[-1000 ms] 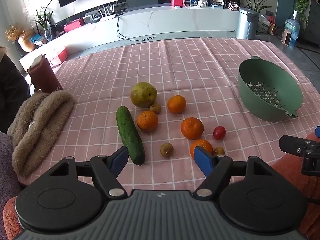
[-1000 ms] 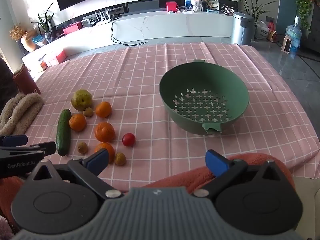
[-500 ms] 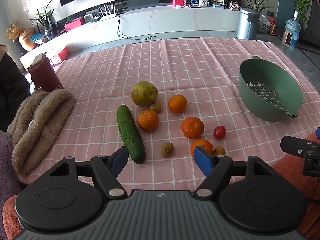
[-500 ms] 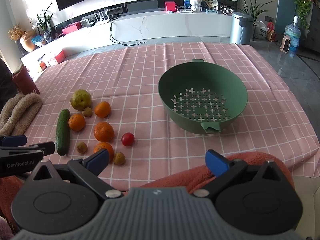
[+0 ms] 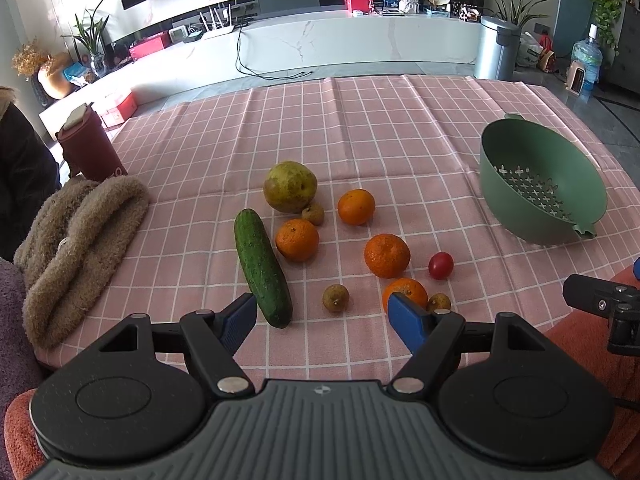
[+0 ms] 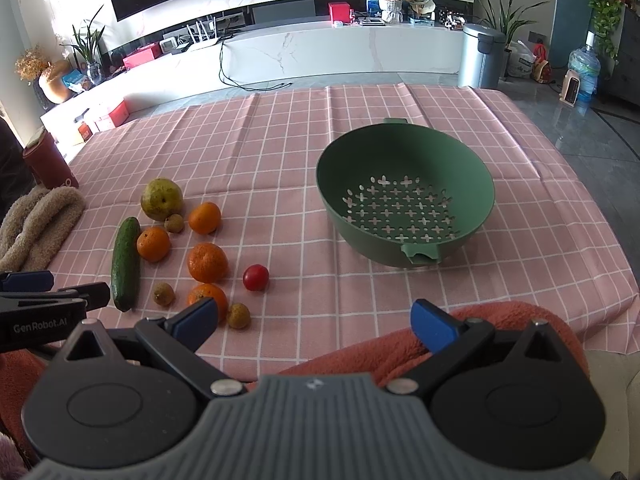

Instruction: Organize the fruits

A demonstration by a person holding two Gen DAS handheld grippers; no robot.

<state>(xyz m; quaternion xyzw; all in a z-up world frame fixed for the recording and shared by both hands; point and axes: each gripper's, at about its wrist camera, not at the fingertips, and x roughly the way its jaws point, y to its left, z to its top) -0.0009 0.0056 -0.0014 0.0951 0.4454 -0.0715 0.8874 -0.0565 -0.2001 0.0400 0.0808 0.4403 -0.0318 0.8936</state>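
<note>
Loose oranges (image 5: 387, 255), a green cucumber (image 5: 262, 267) and a yellow-green pear (image 5: 289, 187) lie near the pink checked tablecloth's (image 5: 360, 128) front edge; both the left gripper (image 5: 322, 318) and right gripper (image 6: 314, 320) gape empty; only the right wrist view shows the whole perforated green plastic colander (image 6: 404, 192)

Pink tablecloth (image 5: 360, 128) with white grid, ahead of both tools | dark green cucumber (image 5: 262, 266) | yellow-green pear (image 5: 290, 187) | four oranges (image 5: 387, 255), bright orange | red tomato (image 5: 441, 265) | sage green colander (image 6: 404, 196), cross-shaped holes | blue fingertips (image 5: 404, 320) on black tools | tan fuzzy cloth (image 5: 76, 248) far left
</note>
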